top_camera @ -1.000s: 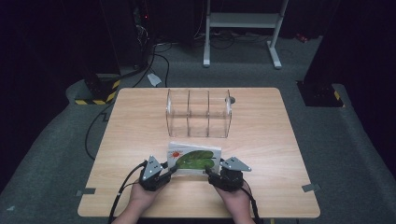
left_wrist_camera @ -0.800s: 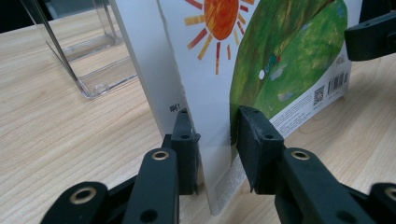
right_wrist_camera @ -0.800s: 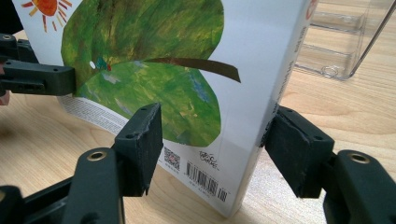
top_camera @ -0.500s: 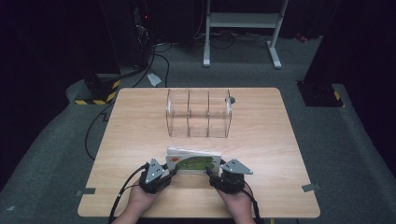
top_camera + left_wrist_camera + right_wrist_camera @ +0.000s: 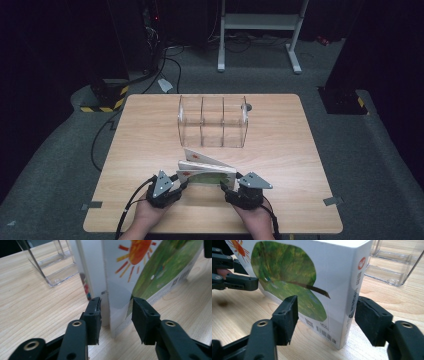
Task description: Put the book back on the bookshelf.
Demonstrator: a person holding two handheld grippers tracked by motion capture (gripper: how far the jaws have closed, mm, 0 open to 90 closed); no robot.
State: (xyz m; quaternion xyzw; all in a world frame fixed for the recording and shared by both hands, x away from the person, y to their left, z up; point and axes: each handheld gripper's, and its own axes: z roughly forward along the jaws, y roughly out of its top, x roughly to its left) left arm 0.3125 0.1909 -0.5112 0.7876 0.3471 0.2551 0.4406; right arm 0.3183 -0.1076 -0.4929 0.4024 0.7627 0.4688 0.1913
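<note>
A white book with a green leaf and an orange sun on its cover (image 5: 207, 177) stands tilted up on its edge near the table's front. My left gripper (image 5: 184, 181) is shut on its left end; in the left gripper view the jaws (image 5: 116, 307) pinch the book's edge (image 5: 117, 290). My right gripper (image 5: 226, 186) is open, and its wide-set jaws (image 5: 327, 312) straddle the book's (image 5: 287, 272) right corner by the spine. Two more white books (image 5: 205, 161) lean just behind it.
A clear plastic organizer with three compartments (image 5: 212, 120) stands at the middle of the table beyond the books, seen also as a clear organizer (image 5: 57, 267) (image 5: 397, 267). The wooden table (image 5: 300, 150) has free room left and right. Cables trail from both grippers.
The leaf-cover book, flat on the table a second ago, has been tipped up onto its edge between the two grippers. The books behind it now show fanned apart.
</note>
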